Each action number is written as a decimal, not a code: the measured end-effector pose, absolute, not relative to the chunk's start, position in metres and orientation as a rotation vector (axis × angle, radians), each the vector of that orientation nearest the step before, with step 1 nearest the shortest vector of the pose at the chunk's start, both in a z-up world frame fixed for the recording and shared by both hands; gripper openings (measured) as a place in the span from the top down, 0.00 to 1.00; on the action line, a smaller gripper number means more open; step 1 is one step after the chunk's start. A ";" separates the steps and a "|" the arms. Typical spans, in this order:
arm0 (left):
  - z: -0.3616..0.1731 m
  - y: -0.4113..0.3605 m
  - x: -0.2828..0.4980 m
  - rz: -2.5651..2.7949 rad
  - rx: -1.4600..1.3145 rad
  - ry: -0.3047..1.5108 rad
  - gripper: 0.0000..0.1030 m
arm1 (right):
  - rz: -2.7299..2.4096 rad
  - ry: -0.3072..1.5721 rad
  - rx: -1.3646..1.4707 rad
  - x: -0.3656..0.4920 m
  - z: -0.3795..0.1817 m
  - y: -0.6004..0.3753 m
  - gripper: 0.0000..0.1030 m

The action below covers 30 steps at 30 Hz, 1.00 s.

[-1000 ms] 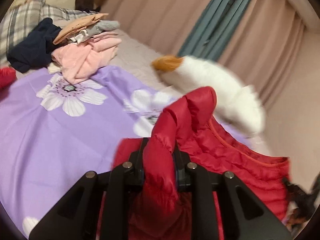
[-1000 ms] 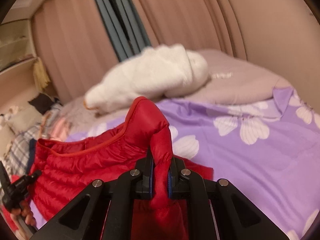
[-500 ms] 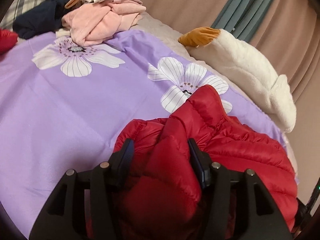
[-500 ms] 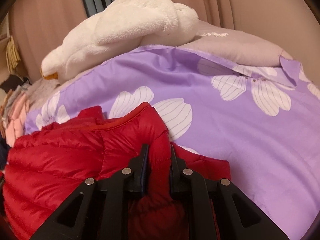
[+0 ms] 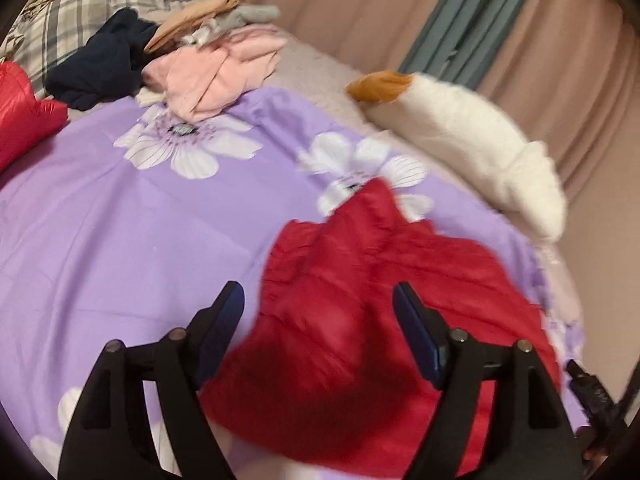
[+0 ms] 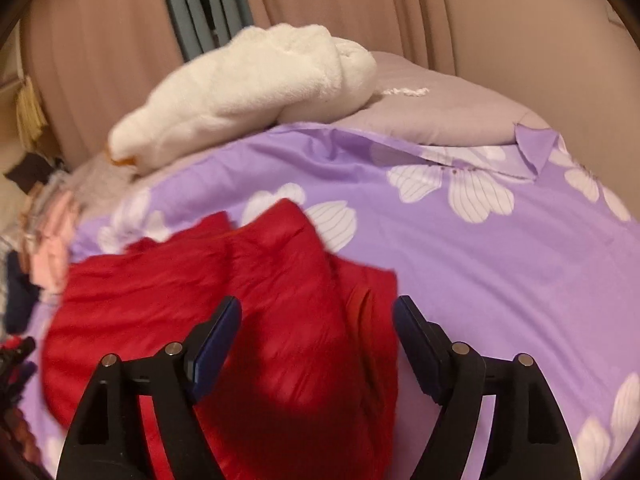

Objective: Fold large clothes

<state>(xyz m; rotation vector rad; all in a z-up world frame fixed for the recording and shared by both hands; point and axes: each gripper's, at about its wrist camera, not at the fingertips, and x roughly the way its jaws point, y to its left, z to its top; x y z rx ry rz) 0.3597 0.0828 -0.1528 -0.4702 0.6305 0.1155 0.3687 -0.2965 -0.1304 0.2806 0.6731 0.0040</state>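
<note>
Left claw: the left claw (image 5: 318,306) is spread wide and holds nothing; the red puffer jacket (image 5: 360,308) lies below and between its fingers.
Right claw: the right claw (image 6: 318,312) is likewise wide apart and empty, over the same jacket (image 6: 224,320).
Jacket: it lies bunched on the purple floral bedspread (image 5: 120,232), at the near right of the bed in the left view, one ridge poking up toward the far side.
Risk: the padded fabric looks slick and springy, so I judge that the fold may puff open or slide; a shallow pinch on the quilting could slip off.
Risk: a bite taken too low could catch the bedspread along with the jacket and drag it.
Around: a white plush toy (image 5: 472,140) lies along the far right edge, near the jacket's far ridge.
Around: a pile of pink clothes (image 5: 216,76) and a dark navy garment (image 5: 100,64) sit far left, well apart from the jacket.
In the way: nothing rests on the jacket; the plush limits room on the far side.
</note>
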 end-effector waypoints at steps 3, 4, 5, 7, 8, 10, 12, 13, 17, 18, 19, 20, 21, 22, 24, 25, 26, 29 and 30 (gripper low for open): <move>-0.125 0.056 0.341 0.103 -0.349 0.533 0.27 | -0.025 0.598 0.157 0.353 -0.112 -0.275 0.25; -0.119 0.043 0.340 0.094 -0.302 0.516 0.31 | -0.020 0.592 0.143 0.352 -0.109 -0.272 0.25; -0.115 0.036 0.341 0.085 -0.282 0.511 0.35 | -0.005 0.592 0.137 0.354 -0.107 -0.267 0.27; -0.113 0.024 0.354 0.041 -0.255 0.551 0.56 | 0.004 0.591 0.137 0.361 -0.105 -0.263 0.56; -0.116 0.021 0.367 0.024 -0.261 0.579 0.59 | 0.004 0.591 0.140 0.367 -0.105 -0.261 0.65; -0.126 0.021 0.386 0.039 -0.271 0.599 0.75 | 0.010 0.593 0.142 0.380 -0.107 -0.259 0.79; -0.140 0.025 0.408 0.060 -0.278 0.623 0.77 | 0.007 0.604 0.115 0.401 -0.113 -0.252 0.81; -0.147 0.028 0.418 0.062 -0.282 0.632 0.77 | 0.012 0.609 0.111 0.407 -0.116 -0.250 0.81; -0.197 0.023 0.454 0.097 -0.185 0.660 0.72 | -0.005 0.681 0.127 0.447 -0.163 -0.244 0.81; -0.205 0.022 0.452 0.097 -0.146 0.627 0.72 | -0.001 0.682 0.123 0.451 -0.174 -0.243 0.81; -0.212 0.021 0.452 0.095 -0.129 0.599 0.72 | 0.001 0.664 0.124 0.453 -0.186 -0.240 0.81; -0.213 0.020 0.454 0.089 -0.133 0.605 0.73 | -0.025 0.649 0.099 0.453 -0.191 -0.236 0.81; -0.212 0.021 0.455 0.078 -0.143 0.598 0.73 | -0.049 0.647 0.055 0.456 -0.194 -0.228 0.81; -0.215 0.022 0.458 0.069 -0.150 0.606 0.73 | -0.055 0.660 0.031 0.459 -0.195 -0.224 0.81; -0.218 0.026 0.463 0.046 -0.176 0.633 0.73 | -0.052 0.690 0.012 0.464 -0.198 -0.221 0.81; -0.218 0.026 0.464 0.045 -0.180 0.632 0.73 | -0.047 0.690 0.019 0.463 -0.199 -0.222 0.81; -0.219 0.026 0.464 0.047 -0.175 0.630 0.73 | -0.044 0.690 0.026 0.462 -0.199 -0.223 0.81; -0.220 0.021 0.468 0.061 -0.152 0.648 0.73 | -0.047 0.704 0.019 0.464 -0.201 -0.224 0.81; -0.221 0.019 0.468 0.065 -0.145 0.654 0.73 | -0.053 0.702 0.011 0.463 -0.201 -0.222 0.81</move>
